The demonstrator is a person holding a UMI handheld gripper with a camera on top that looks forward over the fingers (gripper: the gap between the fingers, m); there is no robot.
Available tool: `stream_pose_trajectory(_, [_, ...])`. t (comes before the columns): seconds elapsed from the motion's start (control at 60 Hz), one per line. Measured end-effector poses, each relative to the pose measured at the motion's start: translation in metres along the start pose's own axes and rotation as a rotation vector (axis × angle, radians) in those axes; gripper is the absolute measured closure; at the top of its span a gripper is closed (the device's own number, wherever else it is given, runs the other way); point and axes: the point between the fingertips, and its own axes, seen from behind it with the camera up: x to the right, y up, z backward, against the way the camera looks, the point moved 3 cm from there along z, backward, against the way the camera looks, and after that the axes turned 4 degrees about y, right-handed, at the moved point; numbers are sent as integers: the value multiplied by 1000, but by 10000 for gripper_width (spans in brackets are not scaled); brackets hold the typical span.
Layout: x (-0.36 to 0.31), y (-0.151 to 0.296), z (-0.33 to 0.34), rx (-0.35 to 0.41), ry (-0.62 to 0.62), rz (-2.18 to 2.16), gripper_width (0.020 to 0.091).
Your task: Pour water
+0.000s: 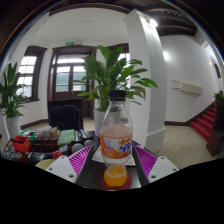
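Item: clear plastic bottle with orange label and orange liquid point(116, 148), upright, clamped between the purple-padded tongs point(116, 160), above the desk point(45, 160). Behind it: tall green potted plant point(112, 75). Handling advice: keep grip firm, tilt slowly toward the receiving vessel, none identifiable.

I have the tongs point(115, 160) closed on an orange-drink bottle point(116, 140), it seems; leafy plant point(118, 75) beyond.
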Motion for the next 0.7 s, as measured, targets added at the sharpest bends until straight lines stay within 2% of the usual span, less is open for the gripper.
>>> stream_pose_trajectory(0.283, [-7, -10, 115, -28, 0, -49, 353])
stream_pose_trajectory(0.517, [-28, 14, 225, -11, 68, -67, 357])
stream_pose_trajectory(0.7, [-50, 30, 273, -13, 114, -29, 357])
